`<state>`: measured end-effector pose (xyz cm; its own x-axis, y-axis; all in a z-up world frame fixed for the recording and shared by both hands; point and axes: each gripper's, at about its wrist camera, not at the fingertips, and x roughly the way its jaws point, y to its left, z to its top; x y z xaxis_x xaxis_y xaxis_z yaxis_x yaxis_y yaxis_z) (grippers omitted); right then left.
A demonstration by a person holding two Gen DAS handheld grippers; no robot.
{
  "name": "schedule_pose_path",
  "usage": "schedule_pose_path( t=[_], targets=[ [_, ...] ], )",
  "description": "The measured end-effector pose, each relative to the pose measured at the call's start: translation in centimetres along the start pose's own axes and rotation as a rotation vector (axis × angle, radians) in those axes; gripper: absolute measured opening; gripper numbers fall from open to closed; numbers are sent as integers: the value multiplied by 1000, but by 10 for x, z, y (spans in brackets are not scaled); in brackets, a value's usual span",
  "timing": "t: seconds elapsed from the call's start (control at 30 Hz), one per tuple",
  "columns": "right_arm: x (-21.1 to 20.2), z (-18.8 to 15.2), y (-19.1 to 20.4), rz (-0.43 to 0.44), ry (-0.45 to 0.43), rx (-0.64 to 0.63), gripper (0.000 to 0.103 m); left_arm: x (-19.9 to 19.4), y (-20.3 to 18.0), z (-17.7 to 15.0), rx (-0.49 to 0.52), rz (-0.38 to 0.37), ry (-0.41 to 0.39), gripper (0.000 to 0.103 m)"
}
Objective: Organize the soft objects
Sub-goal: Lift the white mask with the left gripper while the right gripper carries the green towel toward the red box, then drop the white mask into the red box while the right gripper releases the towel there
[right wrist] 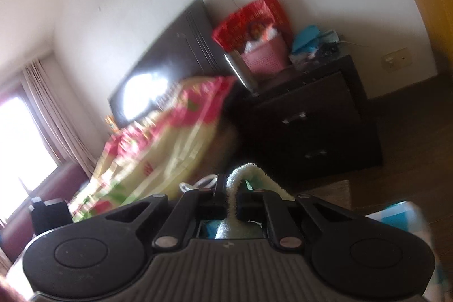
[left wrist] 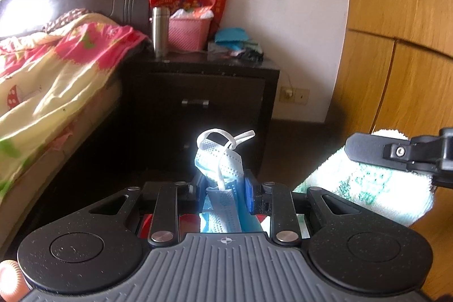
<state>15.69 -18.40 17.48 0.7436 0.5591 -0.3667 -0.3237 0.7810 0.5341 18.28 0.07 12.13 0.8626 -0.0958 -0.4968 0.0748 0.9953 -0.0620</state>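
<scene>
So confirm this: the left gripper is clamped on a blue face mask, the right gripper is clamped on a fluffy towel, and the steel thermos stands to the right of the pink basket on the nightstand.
One detail is wrong. In the left wrist view the steel thermos stands to the left of the pink basket, not the right. The rest holds: the left gripper is clamped on the blue face mask, the right gripper on the fluffy towel, both above the nightstand.

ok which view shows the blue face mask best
The left wrist view: the blue face mask sits sharp and centred, pinched in the left gripper, its ear loops visible. The right wrist view shows only a blurred white loop at its fingers' left.
</scene>
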Motion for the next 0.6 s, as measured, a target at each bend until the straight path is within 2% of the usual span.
schedule_pose_path(
  t=[0.33, 0.6],
  targets=[
    [26, -6, -6, -130, 112, -139, 0, 22, -1, -8, 50, 46, 61, 27],
    [50, -12, -6, -195, 194, -219, 0, 43, -2, -12, 77, 85, 111, 27]
  ],
)
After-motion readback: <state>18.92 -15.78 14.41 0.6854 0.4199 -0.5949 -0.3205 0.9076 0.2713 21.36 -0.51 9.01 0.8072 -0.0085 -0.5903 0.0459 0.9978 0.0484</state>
